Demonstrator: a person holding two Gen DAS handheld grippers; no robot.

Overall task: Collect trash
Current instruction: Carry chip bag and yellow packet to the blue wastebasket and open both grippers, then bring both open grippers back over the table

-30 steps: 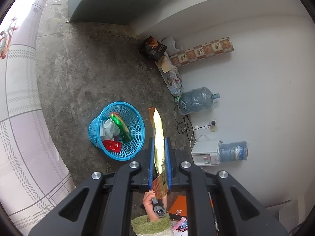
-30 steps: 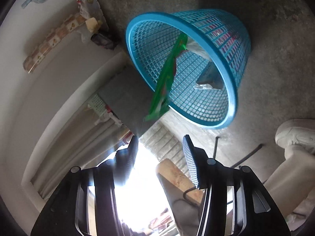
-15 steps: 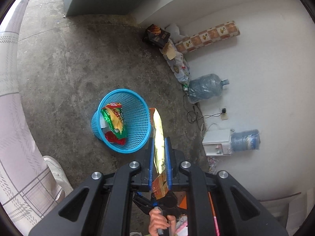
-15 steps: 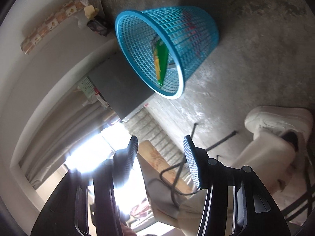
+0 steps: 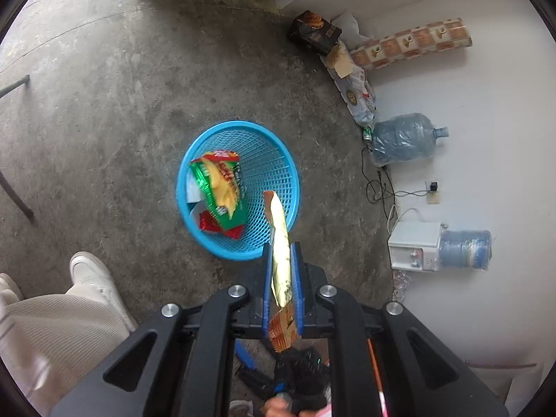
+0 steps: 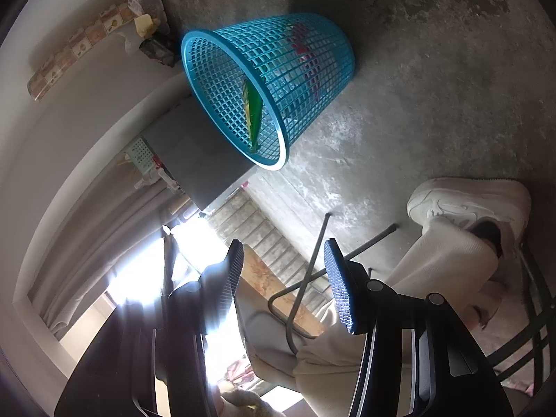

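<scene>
While the left gripper [image 5: 281, 264] is clamped on a yellow wrapper [image 5: 279, 253], the blue basket [image 5: 292, 187] is seen at 12 o'clock — just beyond. The right gripper [image 6: 283, 278] is held wide, nothing between its fingers.

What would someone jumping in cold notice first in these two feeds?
The bright blue basket on the grey concrete floor, with a green-and-yellow snack bag lying inside it. Next, the left claw, shut on a yellow wrapper whose tip pokes over the basket's near rim. The right claw is open and holds nothing.
</scene>
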